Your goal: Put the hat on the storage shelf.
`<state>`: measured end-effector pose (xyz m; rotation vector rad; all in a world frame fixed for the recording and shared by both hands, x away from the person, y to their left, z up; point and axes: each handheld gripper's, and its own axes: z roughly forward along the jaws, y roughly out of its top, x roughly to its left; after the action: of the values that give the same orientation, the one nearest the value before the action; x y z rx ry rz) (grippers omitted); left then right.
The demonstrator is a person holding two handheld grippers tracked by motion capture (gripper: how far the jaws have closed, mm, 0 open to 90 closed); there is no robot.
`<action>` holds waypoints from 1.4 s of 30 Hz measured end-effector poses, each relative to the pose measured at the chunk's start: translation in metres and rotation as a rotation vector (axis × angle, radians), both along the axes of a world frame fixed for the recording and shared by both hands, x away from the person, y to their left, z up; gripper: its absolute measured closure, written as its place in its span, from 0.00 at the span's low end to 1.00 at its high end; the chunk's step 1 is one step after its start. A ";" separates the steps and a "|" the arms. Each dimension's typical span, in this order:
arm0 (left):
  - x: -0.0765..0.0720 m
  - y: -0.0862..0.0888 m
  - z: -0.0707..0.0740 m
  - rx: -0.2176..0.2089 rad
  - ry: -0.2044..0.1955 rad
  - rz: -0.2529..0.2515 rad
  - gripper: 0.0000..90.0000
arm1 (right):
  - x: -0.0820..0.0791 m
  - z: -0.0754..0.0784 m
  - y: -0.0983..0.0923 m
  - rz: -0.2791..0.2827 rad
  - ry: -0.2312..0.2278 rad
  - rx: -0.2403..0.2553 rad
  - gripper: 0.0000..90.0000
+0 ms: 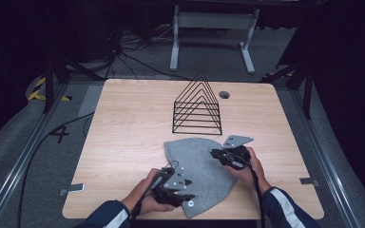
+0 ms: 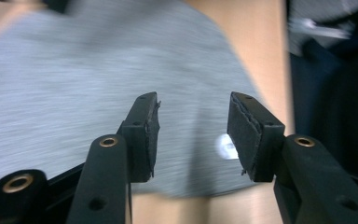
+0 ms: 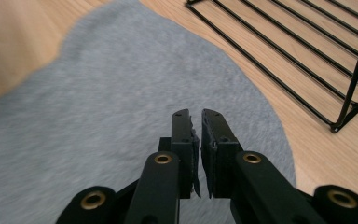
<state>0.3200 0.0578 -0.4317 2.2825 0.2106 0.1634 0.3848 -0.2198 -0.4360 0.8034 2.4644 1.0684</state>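
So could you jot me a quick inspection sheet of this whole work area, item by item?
Surface: light wooden table, with a small round hole near the far edge.
Job's things: grey knitted hat lying flat, with a small round white tag near its near edge.
Clutter: black wire rack standing behind the hat.
Grippers: left gripper over the hat, fingers apart, nothing between them; right gripper over the hat, fingers almost together, a thin gap, no cloth pinched.
Cables: one cable trailing from the right gripper; more on the floor.
Surroundings: grey floor, white stand, dark background.
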 end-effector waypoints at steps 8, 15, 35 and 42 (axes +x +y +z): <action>0.074 0.023 -0.008 0.034 -0.001 0.153 0.57 | -0.059 0.001 0.009 0.141 0.060 0.018 0.95; 0.108 0.016 -0.024 0.078 -0.028 0.196 0.59 | -0.085 -0.010 0.024 0.218 0.087 -0.033 0.96; 0.016 0.022 -0.032 0.110 0.096 0.077 0.64 | -0.052 -0.019 -0.048 -0.019 0.078 -0.084 0.92; 0.008 0.018 -0.026 0.100 0.089 0.077 0.56 | -0.042 -0.017 -0.053 -0.079 0.064 -0.091 0.77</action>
<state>0.3279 0.0757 -0.4573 2.3844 0.3434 0.1142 0.3431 -0.2724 -0.4529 0.9114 2.4912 0.9100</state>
